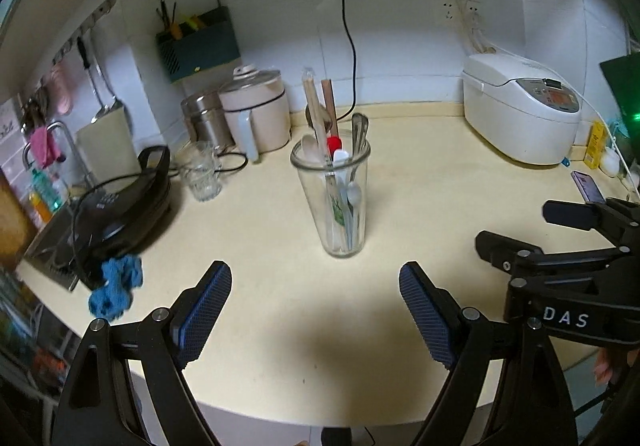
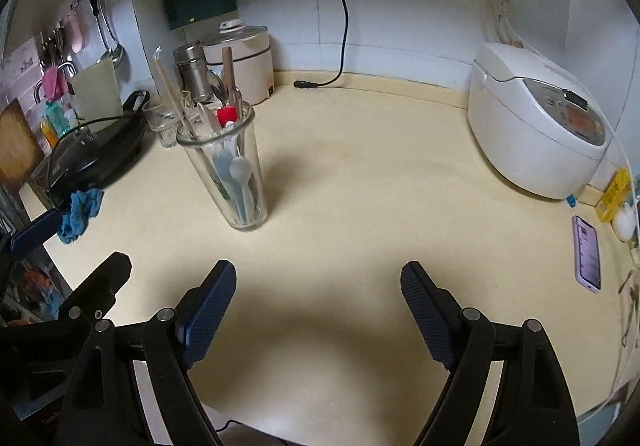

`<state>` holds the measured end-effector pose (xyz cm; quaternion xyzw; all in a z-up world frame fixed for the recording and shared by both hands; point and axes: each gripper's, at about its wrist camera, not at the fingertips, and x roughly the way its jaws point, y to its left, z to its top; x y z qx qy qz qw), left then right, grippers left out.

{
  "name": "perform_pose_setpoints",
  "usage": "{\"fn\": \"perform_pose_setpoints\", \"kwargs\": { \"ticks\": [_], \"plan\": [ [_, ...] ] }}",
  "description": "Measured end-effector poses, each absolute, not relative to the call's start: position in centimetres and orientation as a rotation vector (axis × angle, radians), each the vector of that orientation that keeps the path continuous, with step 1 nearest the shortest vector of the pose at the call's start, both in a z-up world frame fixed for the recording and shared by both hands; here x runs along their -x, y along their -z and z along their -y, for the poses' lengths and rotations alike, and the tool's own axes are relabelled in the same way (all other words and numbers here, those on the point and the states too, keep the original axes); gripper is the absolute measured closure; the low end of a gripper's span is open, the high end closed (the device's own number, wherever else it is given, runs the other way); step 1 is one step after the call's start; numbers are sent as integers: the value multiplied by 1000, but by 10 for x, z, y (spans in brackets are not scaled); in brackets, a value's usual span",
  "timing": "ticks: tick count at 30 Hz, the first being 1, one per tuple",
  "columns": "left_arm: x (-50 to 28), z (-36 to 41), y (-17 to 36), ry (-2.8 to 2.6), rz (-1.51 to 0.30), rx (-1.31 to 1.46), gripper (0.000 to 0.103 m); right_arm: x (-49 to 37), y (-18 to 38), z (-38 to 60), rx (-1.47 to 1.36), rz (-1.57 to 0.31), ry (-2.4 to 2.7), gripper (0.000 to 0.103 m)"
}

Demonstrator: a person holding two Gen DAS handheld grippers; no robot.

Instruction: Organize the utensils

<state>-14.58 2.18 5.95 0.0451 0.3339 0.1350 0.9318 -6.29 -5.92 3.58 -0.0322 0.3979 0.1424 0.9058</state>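
Observation:
A tall clear glass point(image 1: 340, 202) stands upright on the cream counter point(image 1: 280, 326), holding several utensils: spoons, chopsticks, a fork and a red-and-white piece. In the right wrist view the same glass point(image 2: 234, 174) stands to the left of centre. My left gripper point(image 1: 316, 278) is open and empty, a little in front of the glass. My right gripper point(image 2: 318, 278) is open too, with only bare counter point(image 2: 360, 186) between its blue pads; the glass lies ahead and to its left. The right gripper point(image 1: 516, 226) also shows at the right edge of the left wrist view.
A white rice cooker point(image 2: 536, 122) sits at the back right, a purple phone point(image 2: 587, 254) near the right edge. At the left are a black electric pan point(image 1: 120, 206), a blue cloth point(image 1: 116, 286), an empty glass mug point(image 1: 202, 172), a beige pot point(image 1: 256, 110) and a steel canister point(image 1: 202, 118).

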Motion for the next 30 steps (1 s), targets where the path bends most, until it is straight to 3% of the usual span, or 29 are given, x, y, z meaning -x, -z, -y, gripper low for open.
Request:
{"fn": "perform_pose_setpoints", "kwargs": {
  "ticks": [30],
  "plan": [
    [135, -47, -56, -343, -705, -61, 14, 58, -30, 44, 98, -841, -323, 18]
  ]
}}
